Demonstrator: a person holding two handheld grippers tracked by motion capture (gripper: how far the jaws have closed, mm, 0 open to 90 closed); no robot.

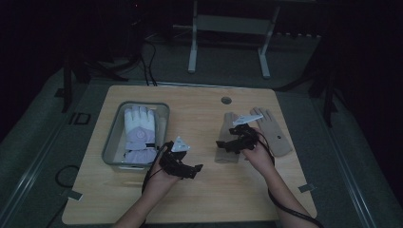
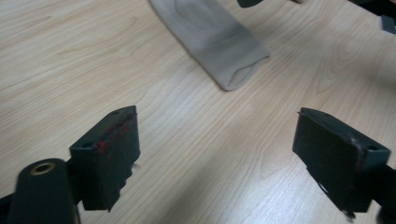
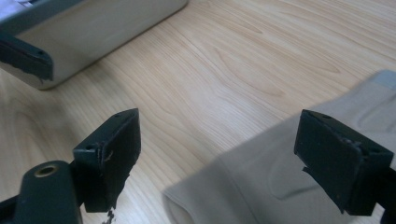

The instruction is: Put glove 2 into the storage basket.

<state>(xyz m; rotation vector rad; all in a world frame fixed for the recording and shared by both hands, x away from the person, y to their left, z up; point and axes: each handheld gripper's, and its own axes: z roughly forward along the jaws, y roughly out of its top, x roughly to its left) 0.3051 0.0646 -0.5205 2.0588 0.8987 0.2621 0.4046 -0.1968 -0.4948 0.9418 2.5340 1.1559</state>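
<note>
Gloves are what we've got on the wooden table (image 1: 199, 190) right now: two beige knit ones on the right half and a white-and-lilac pair in the grey metal tray (image 1: 110, 142) on the left. The nearer beige glove (image 1: 227, 154) lies flat with its cuff towards us, and a second beige glove (image 1: 273, 133) sits just beside it, fingers pointing away

Our right gripper (image 1: 227, 145) hovers over the cuff end of that nearer beige glove. In the right gripper view its jaws stand wide apart, the glove's cuff (image 3: 261, 186) spread under and between them, and the pads aren't pressing on anything. The corner of the tray (image 3: 93, 32) shows up at the top left there too

Our left gripper (image 1: 196, 171) is over bare wood between the tray and the beige glove, pointing towards the glove. Its jaws are spread wide as well with nothing in them, just wood grain underneath. The left gripper view has the glove's cuff (image 2: 229, 60) lying ahead of the jaws, well clear of them

The white-and-lilac gloves (image 1: 139, 135) lie stacked inside the tray, fingers away from us, untouched by either gripper
</note>
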